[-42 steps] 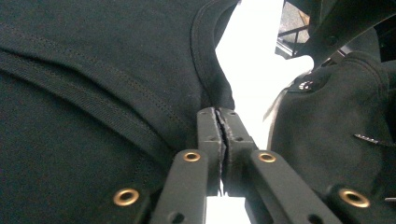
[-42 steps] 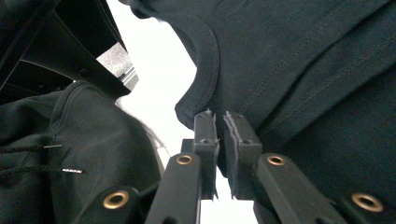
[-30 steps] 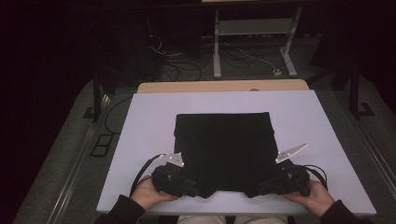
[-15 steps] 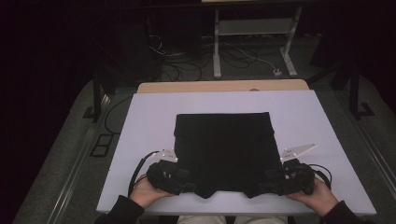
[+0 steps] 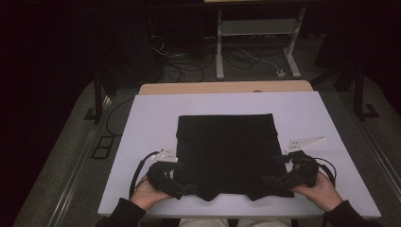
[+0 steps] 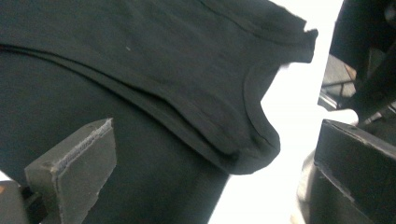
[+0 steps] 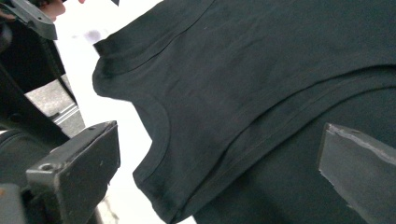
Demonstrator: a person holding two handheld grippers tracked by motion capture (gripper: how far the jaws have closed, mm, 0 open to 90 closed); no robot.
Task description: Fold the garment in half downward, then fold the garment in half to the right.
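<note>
Black folded garment [image 5: 226, 153] is lying flat on the table [image 5: 142, 123], both the left gripper [image 5: 182, 189] and right gripper [image 5: 279, 182] having just been opening wide, gripping nothing; fold apparently done.

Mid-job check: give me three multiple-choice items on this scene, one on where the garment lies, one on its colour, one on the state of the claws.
1. Where does the folded black cotton garment lie?
A. On the floor
B. On the white tabletop
C. On a wall hook

2. What colour is the garment?
A. Black
B. Red
C. Yellow

3. How do the left claw and right claw stand?
A. Both clamped on cloth
B. One shut
C. Both open

Key: 1 B, the cloth lies flat on the tabletop; 2 A, it is dark throughout; 3 C, both claws' jaws have just been opening and stand wide apart, pressing nothing.
</note>
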